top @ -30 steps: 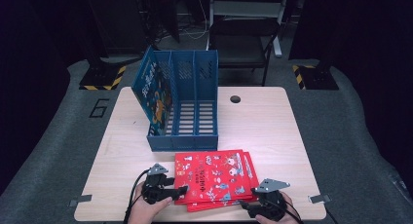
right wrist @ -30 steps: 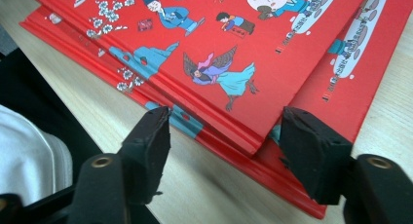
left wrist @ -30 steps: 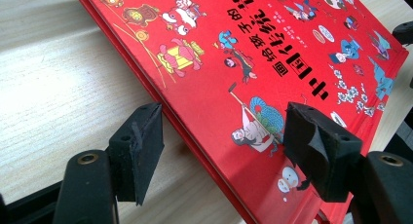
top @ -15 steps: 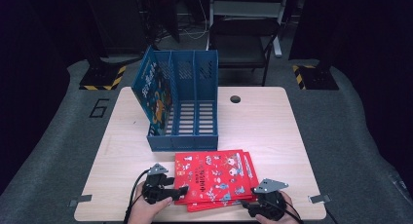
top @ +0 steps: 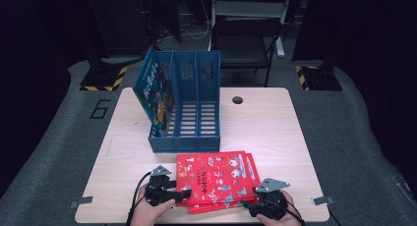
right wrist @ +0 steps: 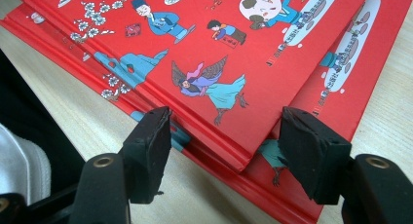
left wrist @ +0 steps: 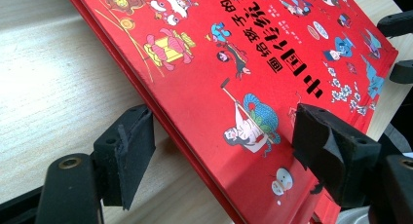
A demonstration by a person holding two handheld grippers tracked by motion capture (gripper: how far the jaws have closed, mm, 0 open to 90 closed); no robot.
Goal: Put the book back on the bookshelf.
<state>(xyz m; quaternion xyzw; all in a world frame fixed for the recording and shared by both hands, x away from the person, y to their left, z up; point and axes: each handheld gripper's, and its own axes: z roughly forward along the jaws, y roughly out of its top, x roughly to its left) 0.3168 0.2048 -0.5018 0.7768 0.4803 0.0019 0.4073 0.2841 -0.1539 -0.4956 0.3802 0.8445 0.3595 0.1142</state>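
A stack of red picture books lies flat near the table's front edge, the top one printed with cartoon figures. My left gripper is at the stack's left edge. Its jaws have just been opening and now stand open, one beside the book's edge over the table and one over the cover. My right gripper is at the stack's front right corner. It is open, with the top book's corner between the pads and untouched.
A blue three-slot file holder stands behind the books, with a blue book upright in its left slot. The wooden table has a cable hole at the back. A chair stands beyond the table.
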